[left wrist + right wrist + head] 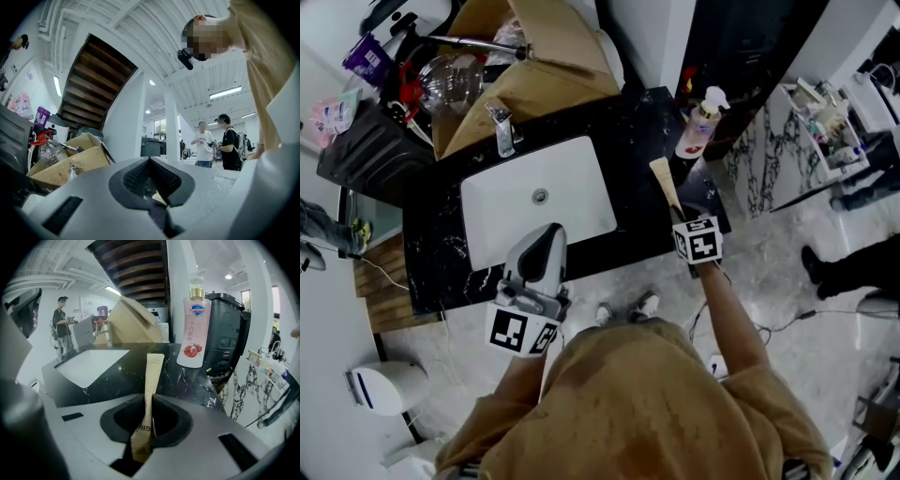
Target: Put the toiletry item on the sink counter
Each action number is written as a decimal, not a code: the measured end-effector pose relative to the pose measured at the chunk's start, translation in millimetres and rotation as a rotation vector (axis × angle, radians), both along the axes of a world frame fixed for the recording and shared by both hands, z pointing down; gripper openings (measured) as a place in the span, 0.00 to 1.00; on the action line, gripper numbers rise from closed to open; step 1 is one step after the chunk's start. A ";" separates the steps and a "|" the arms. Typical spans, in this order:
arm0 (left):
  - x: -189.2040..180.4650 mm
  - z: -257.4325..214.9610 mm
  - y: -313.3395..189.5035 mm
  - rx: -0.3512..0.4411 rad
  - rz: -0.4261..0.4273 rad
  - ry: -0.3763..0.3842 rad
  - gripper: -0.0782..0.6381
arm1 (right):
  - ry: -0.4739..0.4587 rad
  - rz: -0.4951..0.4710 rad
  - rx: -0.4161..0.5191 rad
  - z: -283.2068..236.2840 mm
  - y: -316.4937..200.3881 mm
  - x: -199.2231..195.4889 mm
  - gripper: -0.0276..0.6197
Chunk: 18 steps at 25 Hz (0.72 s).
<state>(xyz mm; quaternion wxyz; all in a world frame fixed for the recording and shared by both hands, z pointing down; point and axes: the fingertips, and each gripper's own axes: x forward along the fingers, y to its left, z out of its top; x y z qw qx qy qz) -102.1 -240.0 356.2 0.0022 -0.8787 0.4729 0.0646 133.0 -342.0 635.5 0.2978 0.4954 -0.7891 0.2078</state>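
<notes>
A long tan paper-wrapped toiletry packet (664,186) (151,385) sticks out of my right gripper (679,217) (149,416), whose pads are shut on its near end. The packet points over the right end of the black marble sink counter (441,234) (122,376), tilted down; I cannot tell whether its far tip touches the stone. My left gripper (546,239) (151,180) hovers at the front edge of the white basin (534,202), its jaws together with nothing held.
A pink pump bottle of hand soap (700,122) (194,331) stands at the counter's back right, just beyond the packet. A chrome faucet (502,127) sits behind the basin, and open cardboard boxes (534,84) behind that. People stand in the background.
</notes>
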 end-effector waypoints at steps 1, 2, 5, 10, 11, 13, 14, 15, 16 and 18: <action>0.5 0.2 0.4 0.000 0.001 0.001 0.12 | 0.000 0.002 -0.003 0.5 0.2 0.2 0.13; 0.8 0.4 0.8 0.000 0.002 0.003 0.12 | 0.002 0.004 -0.006 1.2 0.5 0.4 0.13; 1.2 0.6 2.6 -0.002 0.006 0.005 0.12 | 0.001 0.013 -0.014 1.7 1.5 -0.1 0.14; -2.7 4.3 4.4 -0.017 -0.002 0.009 0.12 | 0.011 0.012 -0.017 0.6 2.8 -1.1 0.15; -3.2 4.7 5.1 -0.018 -0.002 0.010 0.12 | 0.016 0.013 -0.014 1.3 2.8 -0.3 0.15; -4.0 5.3 6.5 -0.019 -0.002 0.010 0.12 | 0.021 0.015 -0.013 2.3 2.6 0.3 0.16; -4.4 5.8 7.0 -0.021 -0.002 0.010 0.12 | 0.021 0.014 -0.016 2.4 2.8 -0.4 0.17; -4.6 6.4 7.5 -0.023 -0.002 0.010 0.12 | 0.019 0.012 -0.021 2.8 3.2 -1.3 0.20; -4.7 6.6 8.0 -0.024 -0.001 0.011 0.12 | 0.017 0.012 -0.025 3.2 3.3 -2.0 0.25; -4.8 6.2 8.7 -0.023 0.002 0.012 0.12 | 0.003 0.021 -0.018 -0.3 2.2 -2.3 0.31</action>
